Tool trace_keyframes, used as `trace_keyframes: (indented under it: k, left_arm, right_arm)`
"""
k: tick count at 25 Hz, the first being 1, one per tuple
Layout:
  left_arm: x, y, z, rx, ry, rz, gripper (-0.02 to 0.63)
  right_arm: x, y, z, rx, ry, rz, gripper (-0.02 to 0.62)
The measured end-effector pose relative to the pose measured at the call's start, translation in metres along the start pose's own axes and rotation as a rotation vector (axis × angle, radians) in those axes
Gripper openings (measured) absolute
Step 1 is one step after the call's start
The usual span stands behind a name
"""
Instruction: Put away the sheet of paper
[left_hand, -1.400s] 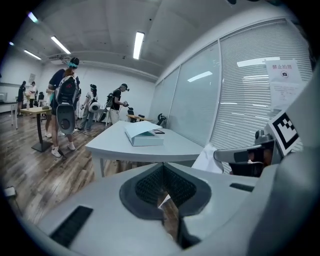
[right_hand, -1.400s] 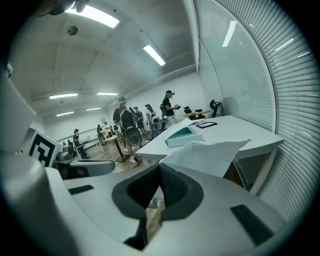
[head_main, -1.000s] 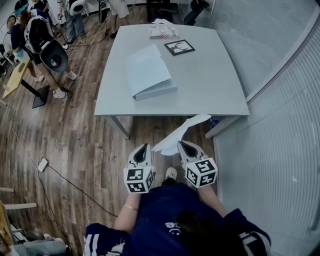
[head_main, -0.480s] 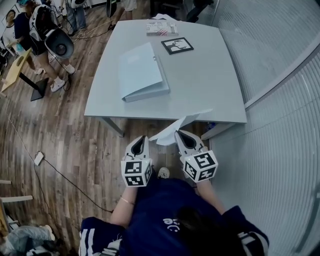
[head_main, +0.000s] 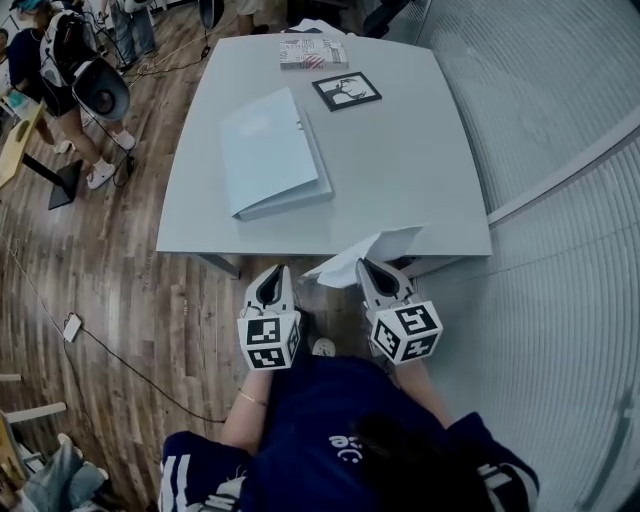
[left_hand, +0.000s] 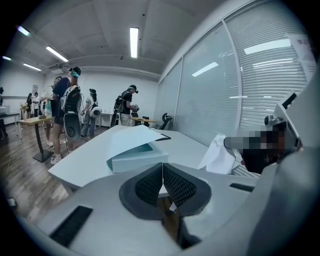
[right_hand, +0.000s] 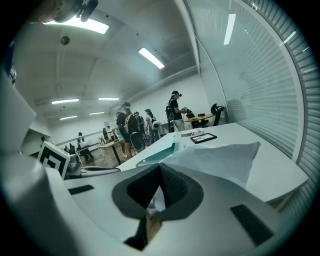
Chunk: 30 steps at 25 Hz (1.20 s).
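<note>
No text could be read anywhere. Square black-and-white markers were seen on the cubes of the left gripper (head_main: 279, 272) and the right gripper (head_main: 364, 265): patterns only, no letters or numbers. White print was spotted on the person's dark shirt (head_main: 345, 446), but it was partly cut off and could not be made out. The cover of the book (head_main: 313, 53) was too small to be read, and no words were made out in the frame (head_main: 346, 91).

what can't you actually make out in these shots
- Print on the booklet: too small in the head view.
- Contents of the folder: hidden under its cover in every view.
- Pinched edge of the sheet of paper: covered by the fingers of the right gripper, right gripper view.
- Detail of the framed picture: too small, head view.
</note>
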<state>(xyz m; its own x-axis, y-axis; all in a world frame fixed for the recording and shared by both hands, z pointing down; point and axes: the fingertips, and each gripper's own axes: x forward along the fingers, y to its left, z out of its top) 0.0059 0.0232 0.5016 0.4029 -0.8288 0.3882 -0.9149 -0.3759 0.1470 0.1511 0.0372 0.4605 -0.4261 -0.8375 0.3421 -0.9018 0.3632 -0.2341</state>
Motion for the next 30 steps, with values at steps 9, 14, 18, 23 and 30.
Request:
trace_keyframes:
  k: [9,14,18,23,30]
  left_arm:
    - [0.069,0.041,0.024,0.008,0.038,-0.032,0.007]
    - [0.103,0.055,0.040,0.089,0.042,-0.057,0.012]
    - [0.124,0.064,0.042,0.127,0.092,-0.102,0.073]
    - [0.142,0.075,0.046,0.269,0.137,-0.085,0.158]
    - [0.159,0.077,0.035,0.474,0.235,-0.053,0.196]
  right_arm:
    - [0.060,-0.025,0.024,0.013,0.016,-0.047,0.008]
    - [0.090,-0.031,0.036,0.020,0.025,-0.065,0.008]
    - [0.111,-0.039,0.049,0.027,0.017,-0.096,0.008]
    - [0.126,-0.052,0.069,0.028,-0.013,-0.133,0.008]
    - [0.143,-0.069,0.092,0.031,-0.027,-0.109,0.008]
